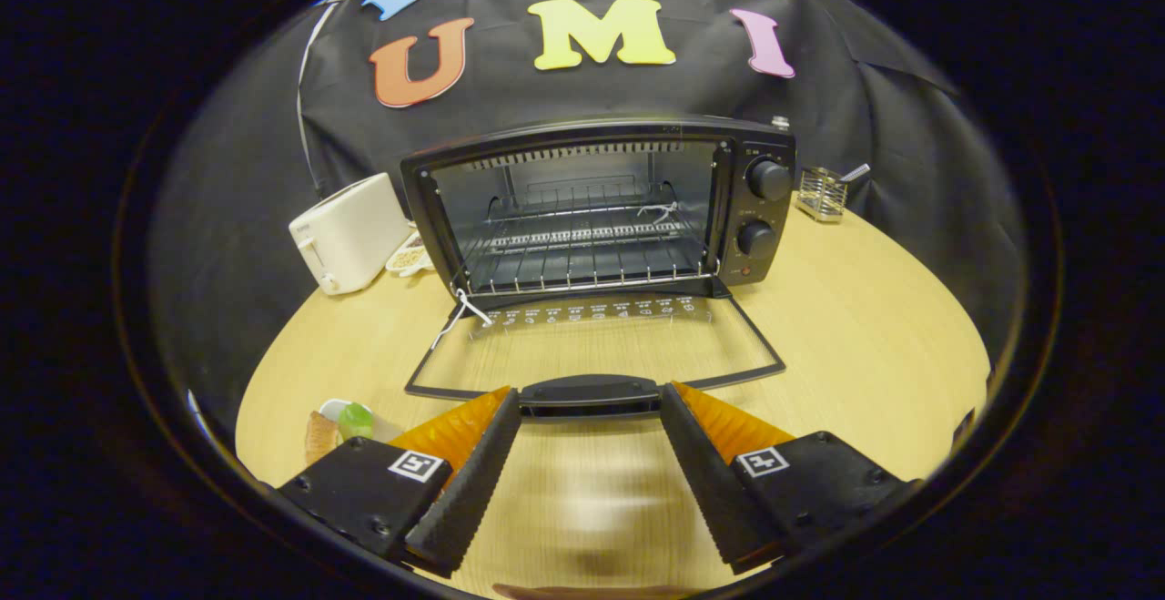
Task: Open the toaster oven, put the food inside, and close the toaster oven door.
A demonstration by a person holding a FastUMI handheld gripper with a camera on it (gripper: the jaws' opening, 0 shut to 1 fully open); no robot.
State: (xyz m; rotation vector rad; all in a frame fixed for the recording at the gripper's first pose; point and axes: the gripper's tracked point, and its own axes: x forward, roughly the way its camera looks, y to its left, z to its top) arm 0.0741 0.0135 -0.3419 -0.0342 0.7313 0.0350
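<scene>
On the wooden table [865, 336], dead ahead at 12 o'clock: the toaster oven [601, 208] sits with its mouth wide open, wire rack inside bare as far as I can see.

Door: the glass door [596, 345] is flopped all the way down flat toward the claw, and its handle [590, 395] runs crosswise, 9-to-3, right at the fingertips.

Claw: the gripper [590, 400] is spread wide, one finger either side of the handle's ends. Looks like it's bracketing the handle, not pinching it; can't tell if the tips actually touch it.

Food: off at about 8 o'clock from the claw, just beside the left finger, there's a little pile of food [341, 422], something green and something tan on a pale dish. Partly hidden by the finger, so I won't guess what it is.

Where we're at: I'd say the opening bit is done, the food isn't in yet, and closing comes last.

The relation that matters: food is low-left and near, oven is straight ahead beyond the door. So the next move probably means swinging left to the food, then carrying it over the flat door to the rack.

Other stuff: white toaster [350, 231] at 10 o'clock of the oven, small wire caddy [824, 192] at 2 o'clock. Both well apart from the path.
</scene>
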